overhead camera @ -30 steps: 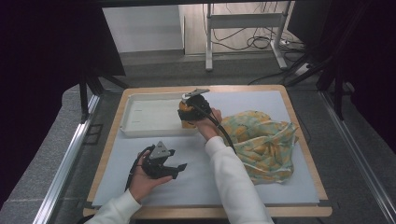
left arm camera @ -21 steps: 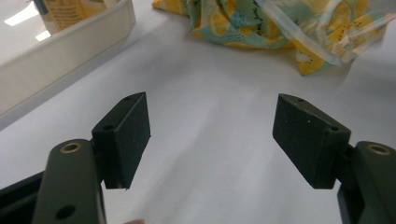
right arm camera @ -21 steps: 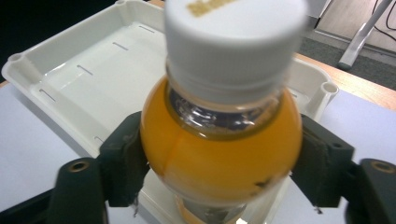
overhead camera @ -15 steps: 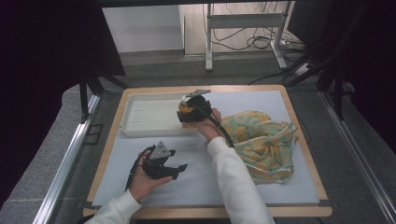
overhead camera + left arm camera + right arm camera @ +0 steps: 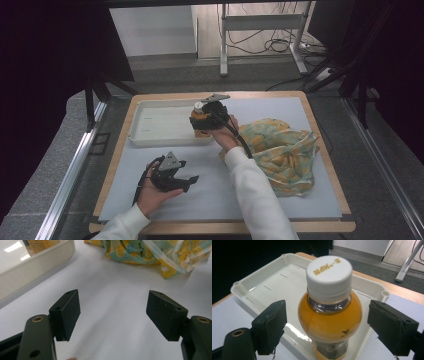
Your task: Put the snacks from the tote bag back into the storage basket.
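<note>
Standing upright in tray point(image 5: 257, 282), bottle point(image 5: 329, 322) between wide-apart right gripper point(image 5: 334, 325) pads, untouched; jaws just opened.

Patterned yellow-and-teal bag point(image 5: 280, 152) seen crumpled on right part of table point(image 5: 220, 200), partly under clear plastic. White mat laid over wooden tabletop. Metal stand point(image 5: 260, 30) and cables point(image 5: 280, 45) seen on floor beyond table.

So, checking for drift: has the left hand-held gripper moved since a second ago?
No. The left hand-held gripper sits at the same spot below the white tray, jaws open.
</note>
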`<state>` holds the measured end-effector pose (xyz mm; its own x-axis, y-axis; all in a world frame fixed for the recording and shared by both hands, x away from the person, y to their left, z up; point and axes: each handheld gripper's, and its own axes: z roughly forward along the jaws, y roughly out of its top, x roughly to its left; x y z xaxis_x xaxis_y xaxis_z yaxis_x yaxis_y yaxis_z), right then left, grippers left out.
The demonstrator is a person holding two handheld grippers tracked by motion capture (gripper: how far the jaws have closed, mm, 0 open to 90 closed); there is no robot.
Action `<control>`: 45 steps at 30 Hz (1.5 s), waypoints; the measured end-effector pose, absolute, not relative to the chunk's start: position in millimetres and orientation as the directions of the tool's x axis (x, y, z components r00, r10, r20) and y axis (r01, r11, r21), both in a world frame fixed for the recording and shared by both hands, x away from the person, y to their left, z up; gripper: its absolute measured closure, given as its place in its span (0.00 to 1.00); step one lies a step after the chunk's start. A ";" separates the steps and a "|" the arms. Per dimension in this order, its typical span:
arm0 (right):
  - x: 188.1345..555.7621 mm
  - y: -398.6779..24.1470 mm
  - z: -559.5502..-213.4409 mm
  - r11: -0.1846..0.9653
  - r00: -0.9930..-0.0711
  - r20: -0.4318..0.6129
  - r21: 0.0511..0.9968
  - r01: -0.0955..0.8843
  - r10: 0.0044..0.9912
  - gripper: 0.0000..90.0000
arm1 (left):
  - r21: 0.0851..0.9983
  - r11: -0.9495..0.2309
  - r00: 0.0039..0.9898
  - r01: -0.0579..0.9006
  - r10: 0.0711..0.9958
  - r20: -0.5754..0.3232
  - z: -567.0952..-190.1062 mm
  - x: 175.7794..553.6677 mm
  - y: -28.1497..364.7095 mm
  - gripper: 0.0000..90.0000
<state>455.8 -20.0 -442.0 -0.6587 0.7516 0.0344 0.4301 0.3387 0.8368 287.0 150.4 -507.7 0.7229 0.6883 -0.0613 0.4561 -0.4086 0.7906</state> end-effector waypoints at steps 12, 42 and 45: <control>433.2 -43.3 -425.4 0.336 -0.671 0.021 0.854 0.397 0.741 0.17 | 0.790 -0.426 0.736 0.442 0.675 -0.048 -507.4 288.1 145.6 0.30; 322.7 -176.4 -424.1 0.295 -0.660 0.017 0.886 0.358 0.751 0.20 | 0.779 -0.435 0.716 0.452 0.697 -0.027 -510.7 287.9 149.4 0.30; 311.7 -192.0 -429.8 0.307 -0.644 -0.005 0.882 0.358 0.765 0.20 | 0.782 -0.428 0.712 0.454 0.701 -0.030 -510.8 287.8 149.4 0.30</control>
